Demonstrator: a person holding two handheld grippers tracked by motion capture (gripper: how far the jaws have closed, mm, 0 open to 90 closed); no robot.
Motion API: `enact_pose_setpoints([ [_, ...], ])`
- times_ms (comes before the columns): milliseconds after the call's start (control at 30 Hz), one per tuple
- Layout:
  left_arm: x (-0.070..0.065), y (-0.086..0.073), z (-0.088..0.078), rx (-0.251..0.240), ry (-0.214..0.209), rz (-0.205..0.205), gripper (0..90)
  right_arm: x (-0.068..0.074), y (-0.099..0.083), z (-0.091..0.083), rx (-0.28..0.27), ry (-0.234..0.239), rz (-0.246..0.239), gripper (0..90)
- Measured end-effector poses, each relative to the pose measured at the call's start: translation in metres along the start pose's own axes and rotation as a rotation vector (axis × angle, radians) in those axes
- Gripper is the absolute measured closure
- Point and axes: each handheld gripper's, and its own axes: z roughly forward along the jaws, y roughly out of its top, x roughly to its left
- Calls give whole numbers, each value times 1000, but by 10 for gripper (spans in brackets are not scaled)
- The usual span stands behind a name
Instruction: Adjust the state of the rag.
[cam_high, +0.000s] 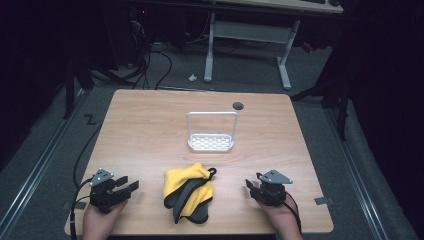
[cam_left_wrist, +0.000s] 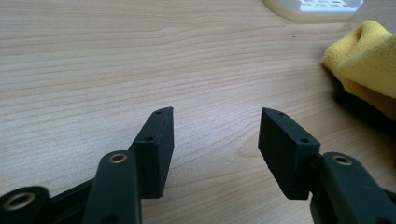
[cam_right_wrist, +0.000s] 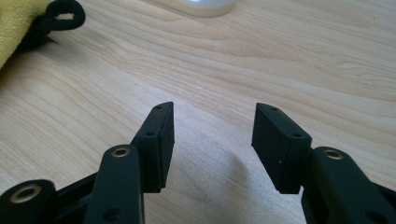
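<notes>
A crumpled yellow and dark grey cloth (cam_high: 188, 192) lies on the wooden table (cam_high: 150, 135) between the two tools, near the person's edge. It sits to the right of the left gripper (cam_high: 131, 185) and to the left of the right gripper (cam_high: 248, 185), with bare wood on both sides, so neither touches it. Both grippers rest low over the table with their jaws spread and nothing between them; the left gripper view and right gripper view each show plain wood grain in the gap.

The bundle's long axis runs roughly away from the person, a little tilted. Its black hanging loop (cam_high: 212, 172) sticks out at the far right corner, toward the right gripper, which looks slightly nearer to the cloth, though the gaps are close to even. Beyond the cloth, farther from both tools, stands a white rack (cam_high: 211, 143) with a tall hoop handle, probably a small drying stand.
</notes>
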Motion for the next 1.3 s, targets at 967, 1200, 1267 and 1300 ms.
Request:
enact_pose_setpoints([
  [967, -31, 5, -7, -17, -68, 99, 383, 16, 8, -7, -10, 88, -26, 289],
  [1200, -55, 12, -17, -56, -133, 140, 376, 36, 16, -12, -39, 143, -54, 286],
  [1267, -61, 15, -20, -70, -158, 145, 373, 44, 18, -13, -45, 163, -65, 286],
  [1300, -65, 16, -22, -77, -167, 148, 372, 48, 19, -13, -46, 174, -70, 286],
])
